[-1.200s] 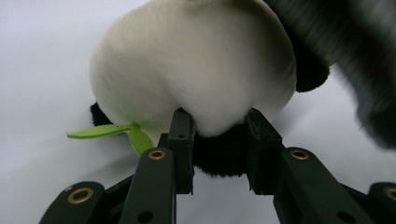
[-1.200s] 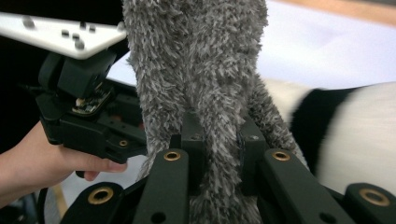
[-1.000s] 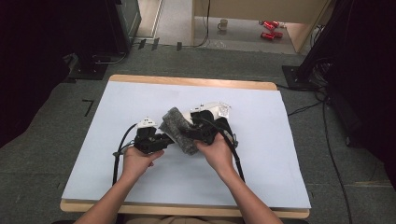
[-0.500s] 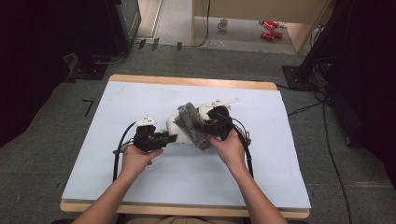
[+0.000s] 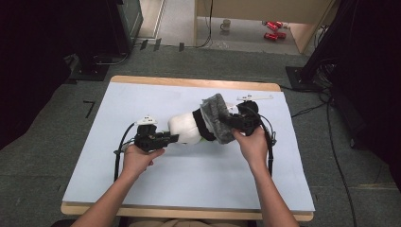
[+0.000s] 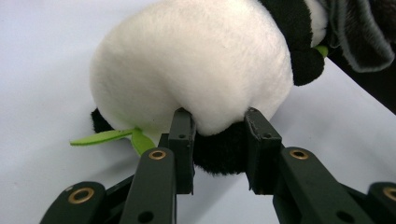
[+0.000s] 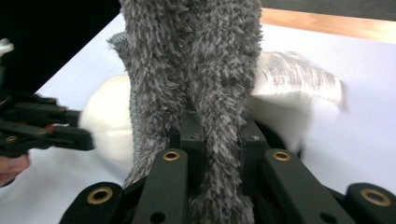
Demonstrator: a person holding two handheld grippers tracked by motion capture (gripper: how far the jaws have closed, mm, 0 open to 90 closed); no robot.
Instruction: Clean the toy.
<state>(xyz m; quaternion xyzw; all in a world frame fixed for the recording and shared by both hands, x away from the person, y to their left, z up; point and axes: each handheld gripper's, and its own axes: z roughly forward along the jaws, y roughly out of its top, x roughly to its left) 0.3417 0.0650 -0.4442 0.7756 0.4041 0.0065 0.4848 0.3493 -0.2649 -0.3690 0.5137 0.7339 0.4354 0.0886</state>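
Observation:
A white and black plush panda lies on the pale mat mid-table. My left gripper is shut on a black tuft at the plush's rounded end, and a green felt leaf pokes out beside it. A grey fuzzy cloth wraps the plush's other end. My right gripper is shut on a fold of that cloth, jaws pinching it. Behind the fold I see the white body, a white label and the left gripper.
The mat covers a wooden table whose far edge shows. Beyond it on the floor stand a mug and red cans. Dark stands flank the table, and cables run along the right side.
My right gripper has pulled the grey cloth to the right and slightly away, uncovering the plush's white body. The left gripper has stayed put on the plush.

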